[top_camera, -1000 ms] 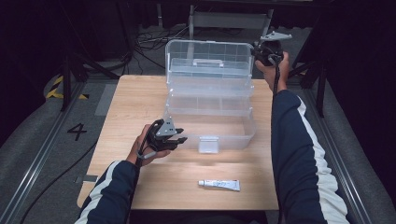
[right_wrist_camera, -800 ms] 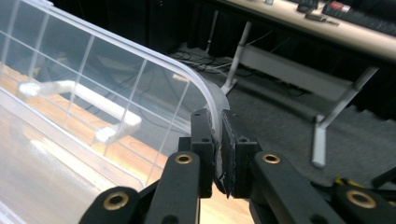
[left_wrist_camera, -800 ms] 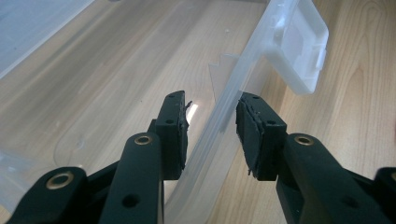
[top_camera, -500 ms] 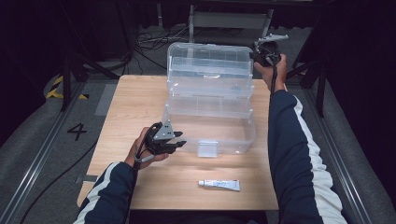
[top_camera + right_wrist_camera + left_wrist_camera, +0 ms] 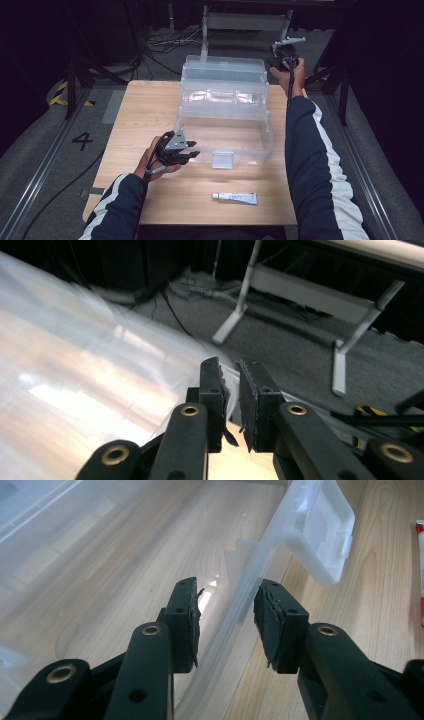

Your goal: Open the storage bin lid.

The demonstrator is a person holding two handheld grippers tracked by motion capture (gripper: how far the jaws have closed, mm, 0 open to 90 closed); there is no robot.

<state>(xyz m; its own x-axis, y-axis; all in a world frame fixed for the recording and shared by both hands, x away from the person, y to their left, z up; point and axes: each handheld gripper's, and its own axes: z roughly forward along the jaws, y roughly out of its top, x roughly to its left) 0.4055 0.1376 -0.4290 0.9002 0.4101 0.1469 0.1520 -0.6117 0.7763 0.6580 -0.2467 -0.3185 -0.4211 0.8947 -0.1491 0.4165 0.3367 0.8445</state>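
Left gripper [image 5: 225, 625] fingers straddle the clear tiered box [image 5: 225, 107] front wall, not pinching; right gripper [image 5: 230, 400], fingers just easing apart, a narrow empty gap beside the lid [image 5: 222, 67] corner — brace base, swing lid slowly.

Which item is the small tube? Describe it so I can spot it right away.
Start at the wooden table and find the big clear plastic box standing open in its middle. The tube lies flat on bare wood in front of the box, near the table's front edge. It is small, white and opaque.
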